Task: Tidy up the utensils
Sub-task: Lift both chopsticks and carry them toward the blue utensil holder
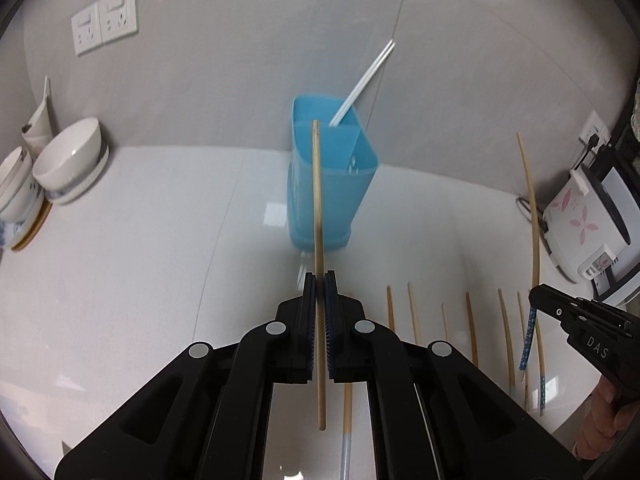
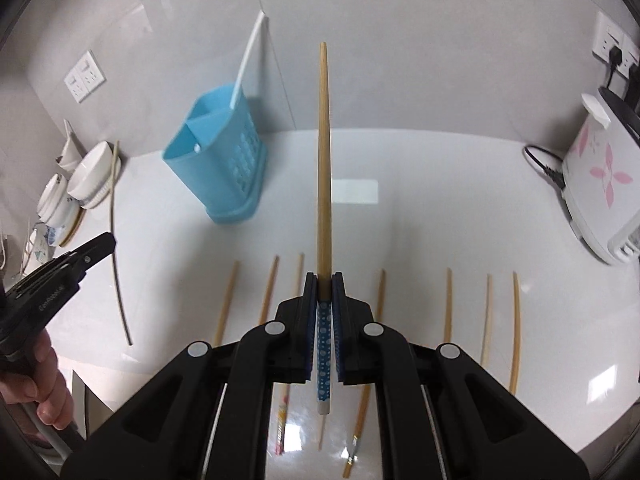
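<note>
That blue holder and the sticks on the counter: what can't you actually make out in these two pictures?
- Blue holder: its bottom inside is hidden by its own walls in both views.
- Loose chopsticks: their near ends are hidden behind the right gripper in the right wrist view.
- Bowls: blurred in the left wrist view, and their contents are not visible.
- Rice cooker: cut off by the right edge.
</note>
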Tool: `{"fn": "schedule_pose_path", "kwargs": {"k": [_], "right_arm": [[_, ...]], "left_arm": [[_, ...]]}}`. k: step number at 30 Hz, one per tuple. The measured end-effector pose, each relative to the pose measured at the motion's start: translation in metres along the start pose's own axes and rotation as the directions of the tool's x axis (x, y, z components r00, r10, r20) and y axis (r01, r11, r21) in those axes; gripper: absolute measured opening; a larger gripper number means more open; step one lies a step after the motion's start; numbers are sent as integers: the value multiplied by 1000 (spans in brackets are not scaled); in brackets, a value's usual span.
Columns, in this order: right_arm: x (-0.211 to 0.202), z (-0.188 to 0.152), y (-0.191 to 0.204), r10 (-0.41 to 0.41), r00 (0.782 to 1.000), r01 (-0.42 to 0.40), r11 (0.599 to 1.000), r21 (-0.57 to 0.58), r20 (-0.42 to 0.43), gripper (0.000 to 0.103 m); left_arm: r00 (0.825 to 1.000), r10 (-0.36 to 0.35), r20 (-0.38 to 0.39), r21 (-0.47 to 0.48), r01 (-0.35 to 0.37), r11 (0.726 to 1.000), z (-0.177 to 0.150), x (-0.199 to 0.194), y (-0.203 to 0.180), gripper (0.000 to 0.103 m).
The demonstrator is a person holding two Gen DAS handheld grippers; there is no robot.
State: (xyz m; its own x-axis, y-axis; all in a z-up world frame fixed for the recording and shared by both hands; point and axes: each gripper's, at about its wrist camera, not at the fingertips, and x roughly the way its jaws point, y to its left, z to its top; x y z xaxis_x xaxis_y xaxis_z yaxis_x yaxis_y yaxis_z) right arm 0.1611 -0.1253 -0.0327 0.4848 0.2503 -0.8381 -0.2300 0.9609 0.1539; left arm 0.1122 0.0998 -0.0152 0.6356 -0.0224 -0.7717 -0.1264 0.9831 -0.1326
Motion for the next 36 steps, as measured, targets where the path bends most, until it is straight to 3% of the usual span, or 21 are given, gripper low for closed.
{"fn": "schedule_pose_path", "kwargs": {"k": [5, 12, 19, 25, 27, 36], "right_arm": [[-5, 17, 12, 33, 996, -32, 999, -22, 88, 7], [-7, 45, 26, 76, 978, -68, 996, -50, 192, 7], [-3, 71, 40, 102, 955, -85, 994, -72, 277, 7], [2, 87, 44, 113, 936, -96, 993, -69, 334, 7], [6, 91, 46, 111, 932, -92, 993, -71, 346, 7], [25, 104, 42, 113, 929, -102, 994, -49, 353, 7]], "left_arm": [[996, -19, 90, 4, 19, 1000, 18, -4, -4, 3], [975, -60, 215, 13, 58, 998, 49, -11, -7, 3], [942, -86, 325, 23, 83, 996, 78, -9, -6, 3], [901, -95, 423, 27, 93, 995, 99, -2, -6, 3], [893, -88, 441, 30, 83, 996, 106, 5, -7, 3], [892, -95, 443, 39, 86, 995, 121, 46, -4, 3]]}}
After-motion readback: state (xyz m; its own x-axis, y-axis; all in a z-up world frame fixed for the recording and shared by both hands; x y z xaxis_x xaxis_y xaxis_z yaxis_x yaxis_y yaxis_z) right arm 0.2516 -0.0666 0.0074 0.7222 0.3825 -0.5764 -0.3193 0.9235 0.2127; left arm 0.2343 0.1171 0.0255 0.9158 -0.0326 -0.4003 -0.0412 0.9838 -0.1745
